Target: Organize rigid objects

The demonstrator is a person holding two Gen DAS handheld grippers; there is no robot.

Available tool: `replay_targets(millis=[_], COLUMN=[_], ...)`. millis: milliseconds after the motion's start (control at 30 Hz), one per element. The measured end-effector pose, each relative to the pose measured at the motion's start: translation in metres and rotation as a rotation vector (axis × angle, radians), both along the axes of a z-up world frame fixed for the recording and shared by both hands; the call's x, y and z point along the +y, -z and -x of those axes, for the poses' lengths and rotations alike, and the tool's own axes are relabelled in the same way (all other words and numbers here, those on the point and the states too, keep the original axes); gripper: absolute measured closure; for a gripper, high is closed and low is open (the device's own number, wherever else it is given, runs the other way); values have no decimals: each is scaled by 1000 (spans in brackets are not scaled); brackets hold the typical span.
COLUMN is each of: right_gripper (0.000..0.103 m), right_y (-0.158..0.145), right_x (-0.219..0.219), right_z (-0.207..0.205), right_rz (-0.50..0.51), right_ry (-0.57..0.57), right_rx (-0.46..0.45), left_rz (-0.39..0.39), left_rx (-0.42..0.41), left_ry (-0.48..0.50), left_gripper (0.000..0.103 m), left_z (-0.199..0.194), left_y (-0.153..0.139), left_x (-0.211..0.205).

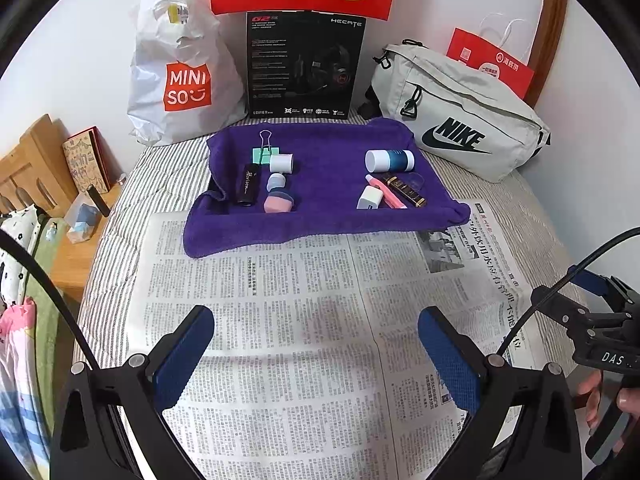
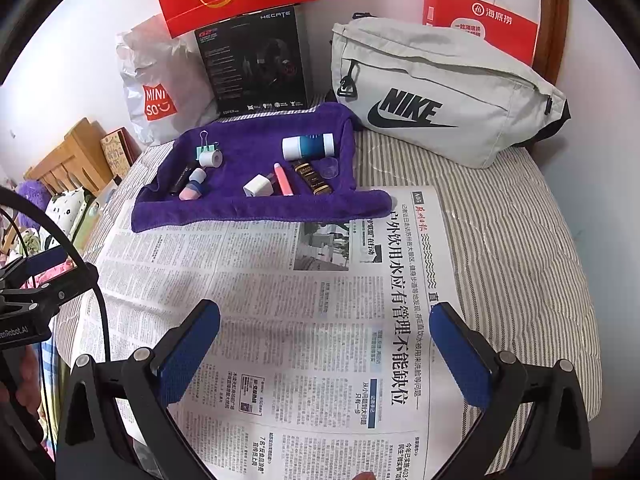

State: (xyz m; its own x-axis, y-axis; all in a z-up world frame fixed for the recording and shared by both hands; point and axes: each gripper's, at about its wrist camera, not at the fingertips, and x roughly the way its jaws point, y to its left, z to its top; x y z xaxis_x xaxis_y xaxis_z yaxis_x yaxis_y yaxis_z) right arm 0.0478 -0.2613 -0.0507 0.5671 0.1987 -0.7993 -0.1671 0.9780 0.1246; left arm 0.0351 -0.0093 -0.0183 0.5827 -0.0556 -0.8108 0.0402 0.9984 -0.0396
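Purple towel (image 1: 320,184) lies on the striped bed (image 1: 120,216), and its near edge sits on a big newspaper (image 1: 304,320). All your small things rest on that towel in two groups.

Your left view shows the left group well. At 11 o'clock you see a green clip (image 1: 263,152) touching a small white roll (image 1: 281,162). Just below are a black stick (image 1: 247,184) and a pink and blue piece (image 1: 277,197). At 1 o'clock lie a white and blue bottle (image 1: 390,160), a white plug (image 1: 369,199), a pink pen (image 1: 386,191) and a brown tube (image 1: 405,189), all close together. This view also shows the wooden side table (image 1: 76,256) at 9 o'clock, and your right claw (image 1: 588,320) at 3 o'clock with your fingers (image 1: 592,396) under it.

Your right view hides most of the black stick behind a fold of towel. It shows a clear little cap (image 2: 330,167) better, just beside the brown tube (image 2: 313,178). It also shows more of the grey Nike bag (image 2: 440,92) and the red paper bag (image 2: 484,24) at 1 o'clock. A part of your left tool sits at 9 o'clock.

Your left claw (image 1: 316,326) is spread wide and holds nothing. It hangs over the newspaper. Your right claw (image 2: 325,320) is also spread wide with nothing in it, over the newspaper (image 2: 280,320), well apart from the towel (image 2: 256,192).
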Motion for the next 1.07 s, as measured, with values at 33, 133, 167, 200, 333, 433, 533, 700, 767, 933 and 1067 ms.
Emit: replay_targets(millis=[33,133,167,200,333,433,533,700,767,933,1067], right_gripper=[0,0,0,0,0,0,0,0,0,0,0], right_y=[0,-1,-2,-2,-4,-3,-2,-4,-4,-5,-4], right_x=[0,0,0,0,0,1,2,0,-1,-1,0], right_z=[0,0,1,1,2,2,3,3,3,4,3], right_rz=[2,2,2,2,1,3,2,2,1,4,1], right_ry=[0,-2,-2,-2,-7,-10,-12,-5,-5,-5,-11], right_rx=[0,-3,-5,-6,-12,-10,-7,-11,-11,-14,-11], left_rz=[0,-5,-5,-5,-7,-8,-11,-9,-9,-8,-17], left_rx=[-1,-3,-2,-1,-1,1,-1,-5,-5,-7,-7], left_ry=[4,2,3,1,-4,-6,-6,-6,-6,0,7], left_gripper=[0,0,0,0,0,0,0,0,0,0,0], left_z=[0,0,0,0,1,1,2,2,2,1,-1], left_y=[0,-1,-1,-1,-1,-1,-2,-4,-4,-6,-5], left_x=[0,0,0,0,-1,-1,-1,-3,-3,-3,-5])
